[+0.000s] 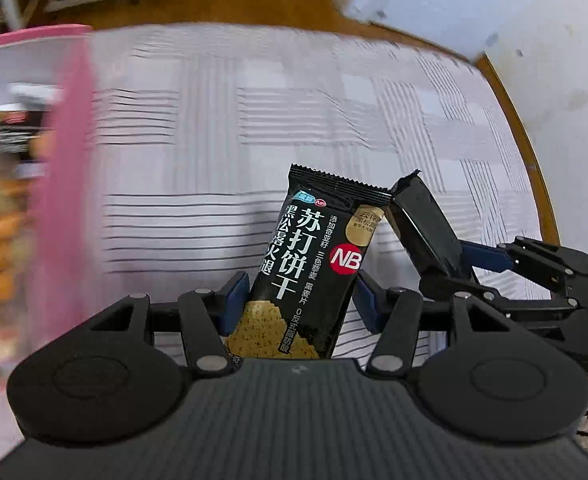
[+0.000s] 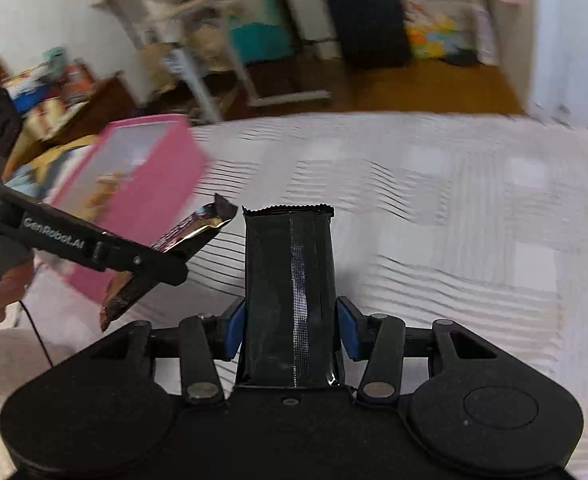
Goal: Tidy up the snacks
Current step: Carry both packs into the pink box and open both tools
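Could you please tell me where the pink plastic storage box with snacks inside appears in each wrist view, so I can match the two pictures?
Left wrist view: the pink plastic storage box fills the left edge, blurred, beside the left gripper.
Right wrist view: it sits at mid-left, behind the other gripper's arm.
Shared landmark: the white striped tablecloth under the box.

My left tool (image 1: 301, 300) grips a black cracker packet (image 1: 309, 264); right tool (image 1: 453, 256) holds another packet (image 1: 421, 224) beside it, pink bin (image 1: 70, 160) left.
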A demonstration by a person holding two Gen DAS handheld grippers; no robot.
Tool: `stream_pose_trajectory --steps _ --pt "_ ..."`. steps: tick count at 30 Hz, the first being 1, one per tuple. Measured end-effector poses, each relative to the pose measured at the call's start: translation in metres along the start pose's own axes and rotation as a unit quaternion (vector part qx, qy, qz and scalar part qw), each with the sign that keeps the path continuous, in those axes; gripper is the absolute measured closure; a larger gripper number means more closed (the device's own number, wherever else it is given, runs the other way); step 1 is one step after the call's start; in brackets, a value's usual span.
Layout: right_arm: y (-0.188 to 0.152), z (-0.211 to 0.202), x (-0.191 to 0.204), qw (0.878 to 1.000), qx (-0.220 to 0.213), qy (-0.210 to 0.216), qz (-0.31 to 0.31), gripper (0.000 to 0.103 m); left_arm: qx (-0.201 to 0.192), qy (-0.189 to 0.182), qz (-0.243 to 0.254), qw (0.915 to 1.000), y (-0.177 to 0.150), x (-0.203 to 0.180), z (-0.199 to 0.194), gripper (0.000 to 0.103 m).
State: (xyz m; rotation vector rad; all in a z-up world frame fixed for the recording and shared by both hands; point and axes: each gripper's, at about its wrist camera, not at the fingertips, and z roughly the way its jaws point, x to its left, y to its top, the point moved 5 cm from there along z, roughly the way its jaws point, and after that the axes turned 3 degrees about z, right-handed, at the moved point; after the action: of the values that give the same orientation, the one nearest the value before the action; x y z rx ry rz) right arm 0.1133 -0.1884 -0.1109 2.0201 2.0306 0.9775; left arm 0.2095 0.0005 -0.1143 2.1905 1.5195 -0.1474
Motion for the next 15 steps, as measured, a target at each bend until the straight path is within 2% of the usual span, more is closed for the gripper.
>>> stream_pose_trajectory --steps 4,8,11,15 --pt "0.022 0.004 0.054 0.998 -0.022 0.038 -0.050 0.050 -0.047 0.030 -0.024 0.9981 -0.007 0.033 -0.048 0.048" --pt "0.051 0.017 0.099 0.993 -0.040 0.066 -0.091 0.050 -0.094 0.068 -0.051 0.9920 -0.007 0.070 -0.092 0.048" --pt "0.073 0.033 0.126 0.990 -0.045 0.079 -0.109 0.050 -0.121 0.115 -0.071 0.9833 -0.003 0.100 -0.113 0.048" --pt "0.098 0.062 0.153 0.987 -0.043 0.096 -0.120 0.050 -0.143 0.183 -0.083 0.9691 0.007 0.133 -0.121 0.048"
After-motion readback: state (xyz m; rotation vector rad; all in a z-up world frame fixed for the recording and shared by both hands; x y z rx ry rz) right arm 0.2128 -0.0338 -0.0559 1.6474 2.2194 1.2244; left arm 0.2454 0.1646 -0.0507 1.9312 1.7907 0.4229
